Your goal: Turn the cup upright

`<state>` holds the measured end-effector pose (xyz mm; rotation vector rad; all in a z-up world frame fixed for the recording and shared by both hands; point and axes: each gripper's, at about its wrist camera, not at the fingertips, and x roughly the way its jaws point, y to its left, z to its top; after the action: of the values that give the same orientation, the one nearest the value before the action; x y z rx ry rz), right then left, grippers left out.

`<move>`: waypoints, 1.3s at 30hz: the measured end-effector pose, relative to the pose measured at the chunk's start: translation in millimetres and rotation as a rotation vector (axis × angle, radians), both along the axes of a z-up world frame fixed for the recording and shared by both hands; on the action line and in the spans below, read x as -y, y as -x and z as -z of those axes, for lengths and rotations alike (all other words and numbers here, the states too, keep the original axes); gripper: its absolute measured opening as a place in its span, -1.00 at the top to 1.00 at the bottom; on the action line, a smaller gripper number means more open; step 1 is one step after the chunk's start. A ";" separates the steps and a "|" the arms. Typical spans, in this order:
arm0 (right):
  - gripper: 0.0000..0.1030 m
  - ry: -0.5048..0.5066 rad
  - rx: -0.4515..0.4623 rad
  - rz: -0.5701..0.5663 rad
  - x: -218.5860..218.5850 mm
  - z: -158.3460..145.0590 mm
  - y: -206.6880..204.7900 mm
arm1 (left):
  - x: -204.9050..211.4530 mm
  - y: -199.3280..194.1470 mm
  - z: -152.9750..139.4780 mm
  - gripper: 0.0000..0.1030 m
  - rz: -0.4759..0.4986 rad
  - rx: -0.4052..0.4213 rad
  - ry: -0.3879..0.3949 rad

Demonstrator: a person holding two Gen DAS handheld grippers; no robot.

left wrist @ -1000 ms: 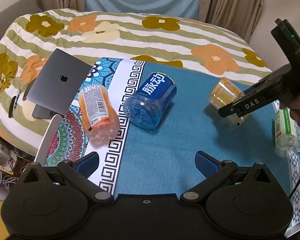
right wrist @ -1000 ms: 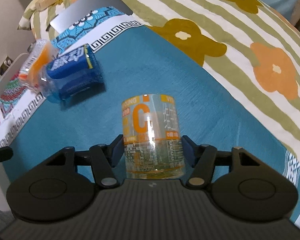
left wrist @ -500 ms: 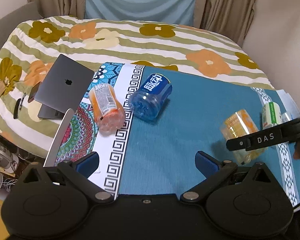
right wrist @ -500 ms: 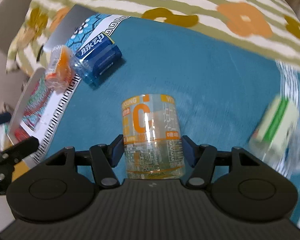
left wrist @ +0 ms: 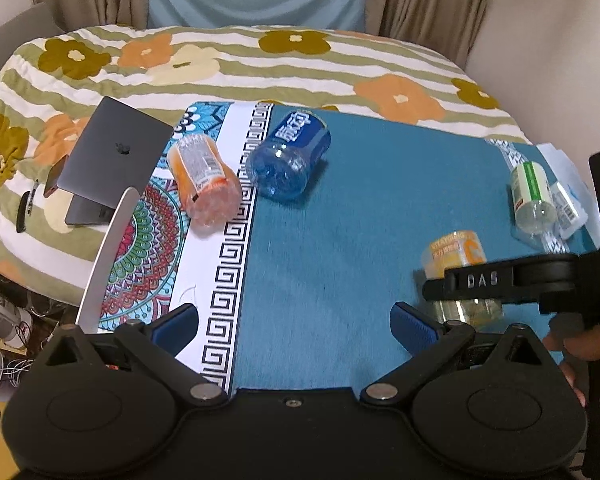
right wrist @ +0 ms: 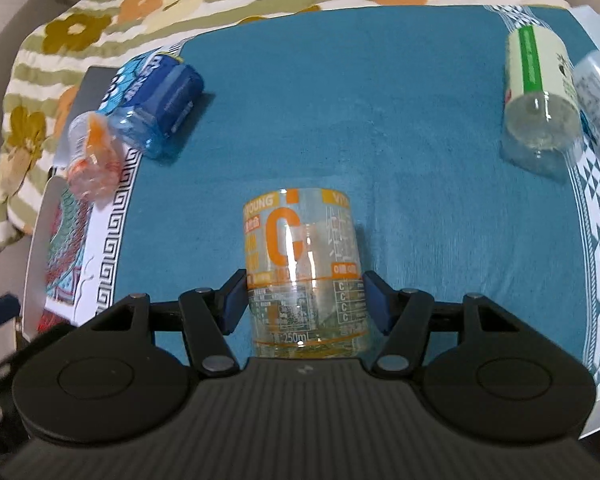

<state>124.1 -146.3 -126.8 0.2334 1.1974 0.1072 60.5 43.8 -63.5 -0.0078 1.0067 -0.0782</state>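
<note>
The right gripper (right wrist: 304, 304) pinches the orange-printed cup (right wrist: 302, 264) between its blue pads, low on the clear wall near the "250mL" mark, and the cup points straight out ahead of the fingers. A second ago that same grip hung over the far edge of the teal cloth (right wrist: 380, 120), with the flowered quilt just beyond; now the cup has been carried back toward the near middle of the cloth and reads close to vertical in the left wrist view. Judged from this, the turn is largely made and what remains is to set the base down and let go — whether the cup already touches the cloth cannot be told.

The left gripper (left wrist: 296, 322) is spread wide and empty, hovering over the cloth, with the held cup just to its right.

The cup is a thin, transparent cylinder with glossy printed bands; it looks light and a little slick, so a squeeze could dent it. The cloth is matte and soft over bedding, a yielding seat for a narrow base. Off to the left ahead of the right gripper lie a blue cup (right wrist: 156, 92) and an orange cup (right wrist: 94, 160) on their sides; to the right, a green-labelled cup (right wrist: 536, 92), also lying down.
</note>
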 end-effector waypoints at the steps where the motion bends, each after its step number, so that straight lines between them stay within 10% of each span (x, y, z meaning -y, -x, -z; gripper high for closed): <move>1: -0.48 -0.004 0.000 0.013 0.0 2.0 -0.7 | -0.7 0.6 0.6 -1.00 0.000 -0.002 0.000; 22: -1.00 -0.023 -0.012 0.073 2.0 9.0 5.6 | -5.3 4.0 -3.8 -1.00 -0.013 -0.002 0.016; 39: -1.00 -0.016 0.160 0.140 78.1 -72.5 39.0 | 40.5 -27.2 -28.2 -1.00 0.013 -0.097 0.083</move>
<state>85.1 -224.3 -54.3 0.3160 1.0186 0.0126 87.7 3.3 -35.2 -0.0814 1.0997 -0.1325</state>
